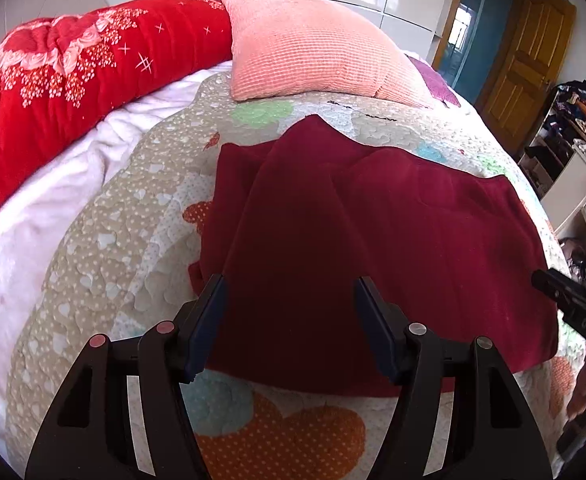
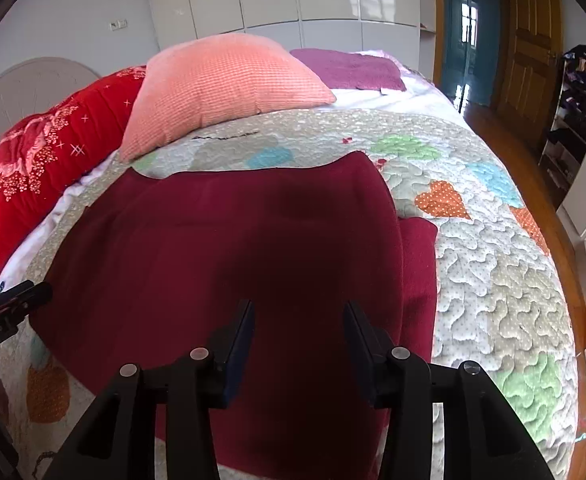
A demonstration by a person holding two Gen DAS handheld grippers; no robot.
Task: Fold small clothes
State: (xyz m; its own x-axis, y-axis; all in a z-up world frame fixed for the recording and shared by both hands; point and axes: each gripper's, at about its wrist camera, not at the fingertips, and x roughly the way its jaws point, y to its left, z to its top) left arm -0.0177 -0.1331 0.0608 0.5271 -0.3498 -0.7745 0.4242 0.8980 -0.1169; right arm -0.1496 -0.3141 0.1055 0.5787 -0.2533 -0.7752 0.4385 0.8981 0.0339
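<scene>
In the left wrist view, a thick red quilt printed with pink roses and white sparkles (image 1: 73, 76) runs along the upper left of the frame, with a white fleecy sheet (image 1: 49, 208) below it. To its right, at top centre, a salmon-pink ribbed pillow (image 1: 317, 48) rests on the patchwork quilted bedspread with coloured hearts (image 1: 125, 208). The dark red knitted garment (image 1: 373, 240) lies spread over the bedspread in the middle of the frame, partly folded, with a raised crease running down its left half. The left gripper (image 1: 289, 296) hovers at lower centre over the garment's near edge, its jaws wide apart with nothing between them. At the far right edge a black part of the other tool pokes in.

In the right wrist view, the red quilt sits at the left, the pillow at upper centre, and a flat purple cloth (image 2: 349, 68) behind it. The garment fills the centre. The right gripper (image 2: 298, 320) hangs at lower centre above it, jaws apart and empty; whether the tips touch the fabric is hard to judge. A wooden door (image 2: 529, 40) stands at upper right.
</scene>
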